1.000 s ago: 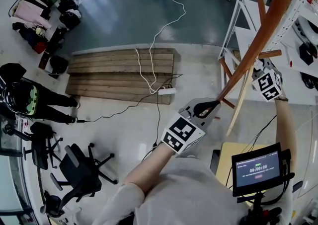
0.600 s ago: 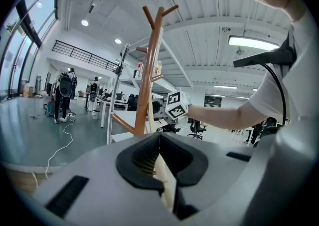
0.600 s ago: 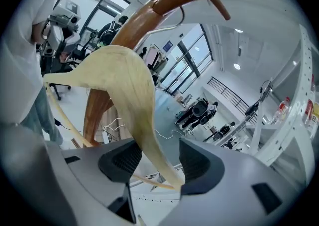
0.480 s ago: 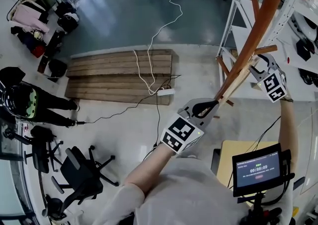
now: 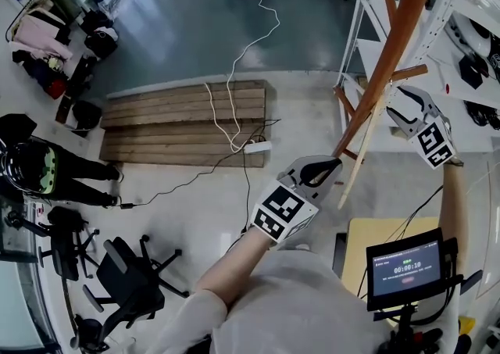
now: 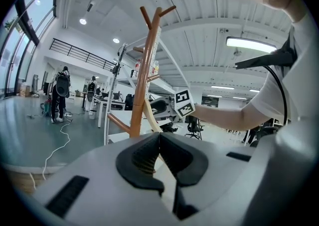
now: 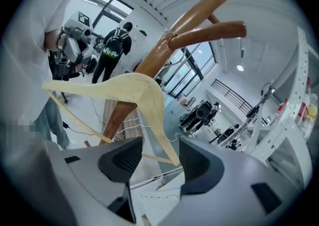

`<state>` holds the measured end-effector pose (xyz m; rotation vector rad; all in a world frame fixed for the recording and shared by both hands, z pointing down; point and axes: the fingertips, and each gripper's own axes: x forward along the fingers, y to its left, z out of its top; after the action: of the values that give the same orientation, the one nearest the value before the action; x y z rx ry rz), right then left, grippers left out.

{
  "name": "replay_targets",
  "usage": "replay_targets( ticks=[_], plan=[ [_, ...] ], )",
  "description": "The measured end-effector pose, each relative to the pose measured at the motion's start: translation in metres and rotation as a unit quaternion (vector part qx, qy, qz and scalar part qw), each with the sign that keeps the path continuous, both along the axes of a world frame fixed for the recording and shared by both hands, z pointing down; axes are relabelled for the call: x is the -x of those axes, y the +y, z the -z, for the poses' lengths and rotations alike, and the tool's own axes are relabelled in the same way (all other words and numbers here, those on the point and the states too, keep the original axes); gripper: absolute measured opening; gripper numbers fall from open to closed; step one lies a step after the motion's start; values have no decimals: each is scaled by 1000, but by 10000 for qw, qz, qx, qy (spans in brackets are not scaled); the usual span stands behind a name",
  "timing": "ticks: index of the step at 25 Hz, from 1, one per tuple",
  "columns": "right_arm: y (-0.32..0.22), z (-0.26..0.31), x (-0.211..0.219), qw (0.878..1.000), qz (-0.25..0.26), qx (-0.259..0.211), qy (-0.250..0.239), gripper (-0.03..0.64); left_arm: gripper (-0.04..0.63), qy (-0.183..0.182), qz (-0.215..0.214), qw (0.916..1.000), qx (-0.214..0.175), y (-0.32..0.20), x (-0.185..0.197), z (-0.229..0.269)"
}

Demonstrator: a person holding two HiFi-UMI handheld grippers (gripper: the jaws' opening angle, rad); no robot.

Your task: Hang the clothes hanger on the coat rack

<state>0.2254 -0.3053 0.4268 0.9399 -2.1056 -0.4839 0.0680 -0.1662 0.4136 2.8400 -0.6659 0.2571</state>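
Jaws on our right gripper [image 7: 158, 145] are wide open with the hanger [image 7: 134, 83] tip between them. Pull back crooked and we could drag it off the rack [image 5: 394, 36] at 2 o'clock. Left gripper [image 6: 158, 135] jaws are closed, empty.

Bright, even indoor light with soft, faint shadows. In the left gripper view a long white ceiling light panel [image 6: 250, 44] glares at the upper right, and small round ceiling lamps [image 6: 82, 21] shine at the upper left. The head view's smooth grey-blue floor [image 5: 180, 24] has a dull sheen, and a small black screen [image 5: 404, 266] glows at the lower right. The glossy brown wooden coat rack [image 7: 199, 13] carries pale highlights. Both gripper views are round fisheye pictures with black corners, bowed lines and soft edges.
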Motion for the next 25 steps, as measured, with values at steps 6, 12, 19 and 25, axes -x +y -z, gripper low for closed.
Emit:
replay_targets(
  ticks=[6,12,19,25],
  plan=[
    [44,48,0,9959,-539,-379,-616,213,8,20,-111,9999,-130,23,9,25],
    [90,92,-2,9823,-1055,-930,-1238,212,8,213,-261,9992,-228,27,15,43],
    [157,121,12,9685,-1627,-1189,-1462,210,8,269,-673,9967,-375,30,2,61],
    [211,126,12,9454,-2263,-1355,-1915,209,6,549,-1380,9886,-244,40,-31,73]
  ],
)
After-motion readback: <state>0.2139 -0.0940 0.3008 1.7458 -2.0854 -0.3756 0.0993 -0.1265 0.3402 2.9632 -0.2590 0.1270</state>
